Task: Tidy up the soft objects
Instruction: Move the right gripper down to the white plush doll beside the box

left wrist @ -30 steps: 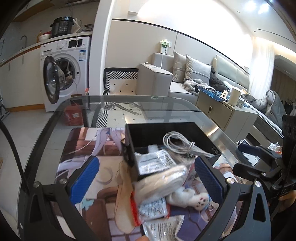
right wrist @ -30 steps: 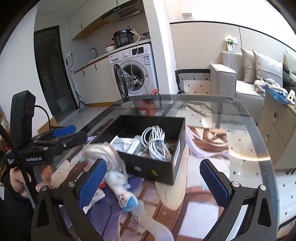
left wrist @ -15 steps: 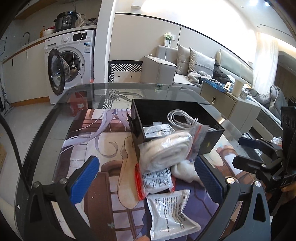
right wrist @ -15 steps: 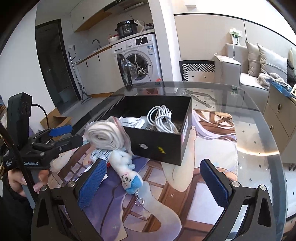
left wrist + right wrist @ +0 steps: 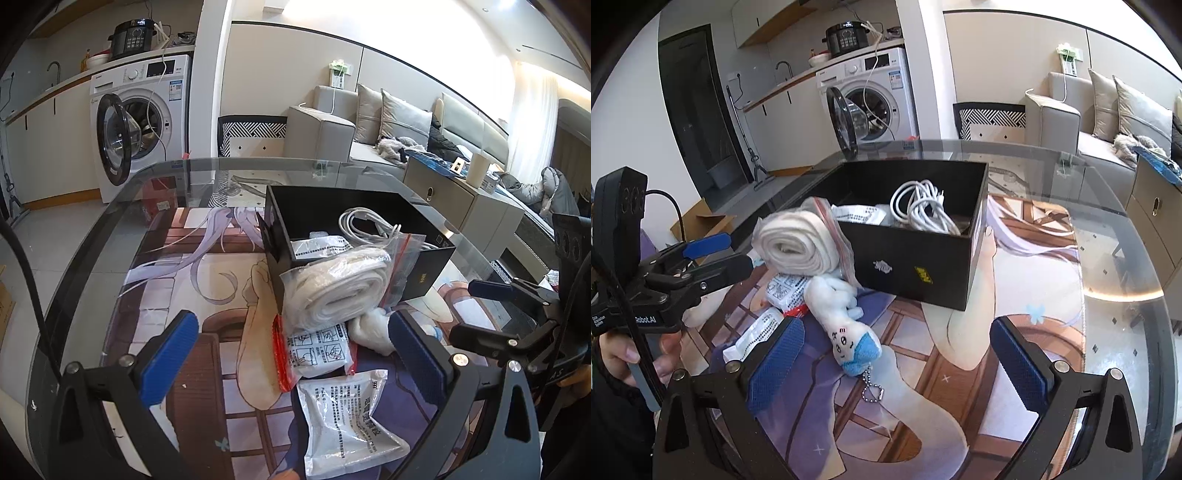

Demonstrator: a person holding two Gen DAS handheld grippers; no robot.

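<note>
Step in hand, as judged: between picks. Both grippers hover empty over the worktop, fingers spread.

Left gripper: a flat white pouch lies lower centre of its view, between the fingers. Just beyond, a second pouch lies under a bagged roll. The roll is white, soft, coiled in a clear zip bag, and leans against the box.

Right gripper: the plush, white with a blue end and a bead chain, lies centre frame, touching the roll.

The black box, frame centre, is open and already holds a cable and packets.

Next move calls for closing on one loose item, probably the plush or the near pouch, and lifting it clear into the box.
</note>
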